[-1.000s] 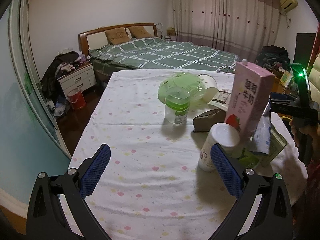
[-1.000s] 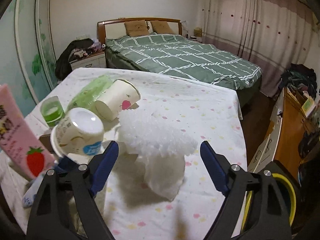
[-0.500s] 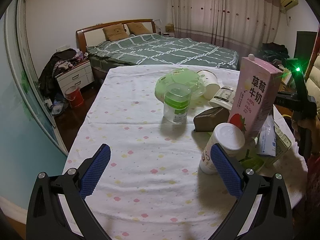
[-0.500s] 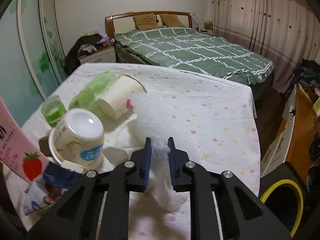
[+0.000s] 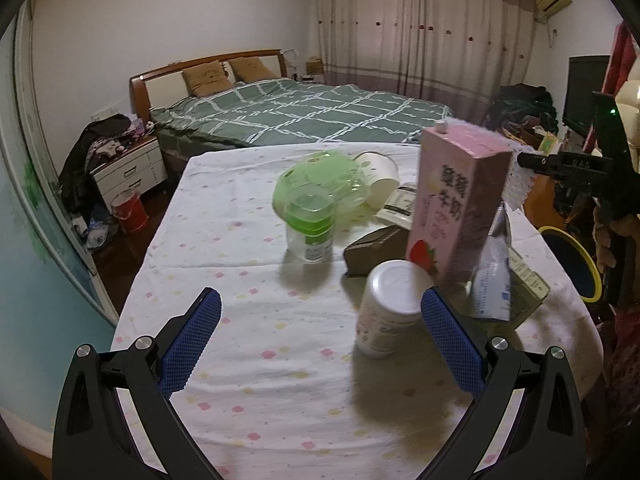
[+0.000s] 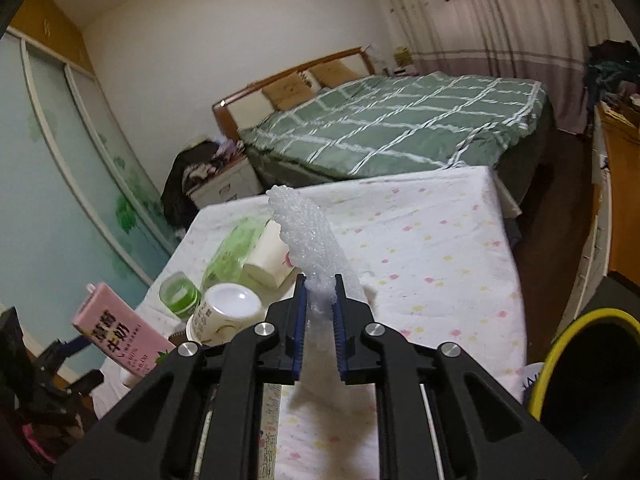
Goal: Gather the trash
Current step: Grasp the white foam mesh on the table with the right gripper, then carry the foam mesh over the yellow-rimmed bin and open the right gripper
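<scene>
Bubble wrap, a crumpled white translucent sheet (image 6: 310,248), is pinched between the blue pads of the right gripper (image 6: 320,292), jaws pressed nearly together on it. Long axis of the wrap runs away from the gripper, free end pointing up and toward the far left in the right wrist view, clear of the table; a lower flap hangs down beneath the jaws. In the left wrist view the same wrap (image 5: 516,184) shows at the far right, behind the tall pink strawberry milk carton (image 5: 456,208), which stands upright. Left gripper (image 5: 320,340) is spread wide with nothing between its blue pads, hovering over the near edge of the table covered with a white dotted cloth (image 5: 240,264). Just beside its right pad stands an upside-down white plastic yoghurt cup (image 5: 390,308). Further off on the cloth: a clear jar with a green lid (image 5: 310,228), upright, a green plastic lid or bowl (image 5: 320,184) behind it, a white paper cup (image 5: 380,178) lying on its side with mouth toward the near right, a brown box (image 5: 376,248), and blue-white wrappers (image 5: 494,280) right of the carton. A black bin with a yellow rim (image 6: 588,384) sits off the table's right side. A bed with a green checked cover (image 5: 304,116) fills the far room.
</scene>
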